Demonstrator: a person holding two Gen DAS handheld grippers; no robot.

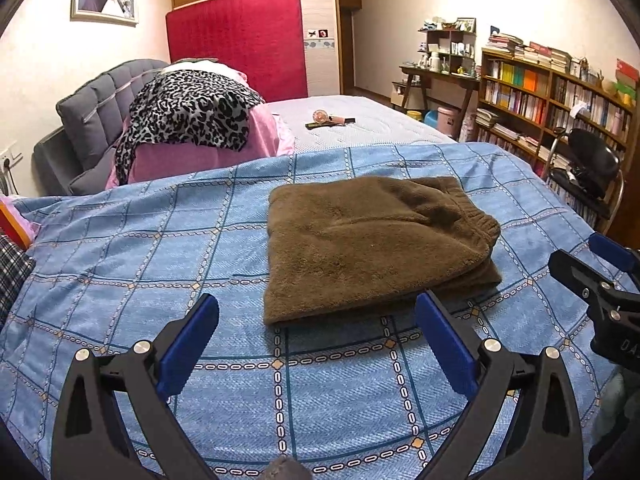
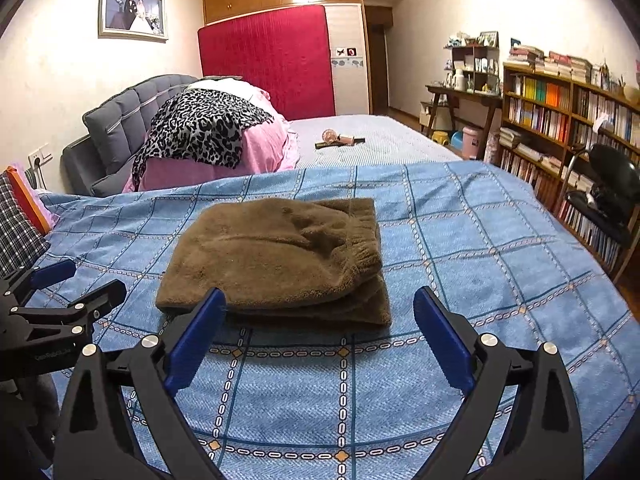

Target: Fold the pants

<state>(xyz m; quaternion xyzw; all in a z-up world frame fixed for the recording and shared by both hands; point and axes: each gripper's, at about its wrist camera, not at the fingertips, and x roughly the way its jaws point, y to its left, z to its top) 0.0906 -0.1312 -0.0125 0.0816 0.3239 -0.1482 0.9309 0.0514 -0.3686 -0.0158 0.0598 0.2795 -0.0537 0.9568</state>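
On the blue checked bedspread (image 1: 120, 264), brown fleece pants (image 1: 372, 244) lie folded into a thick rectangular stack, the ribbed elastic waistband (image 1: 476, 220) curling over its right edge and layered folds showing at the near right corner. Left of the pants' near edge, the left claw (image 1: 316, 344) hangs with fingers spread apart, holding nothing. Right of it, the right claw (image 2: 320, 340) is likewise parted and unladen, facing the stack.

Pants (image 1: 376, 244) on bed (image 1: 120, 280), 12 o'clock of both grippers; pillow pile (image 1: 192, 132) at 10, bookshelf (image 1: 560, 100) at 2.
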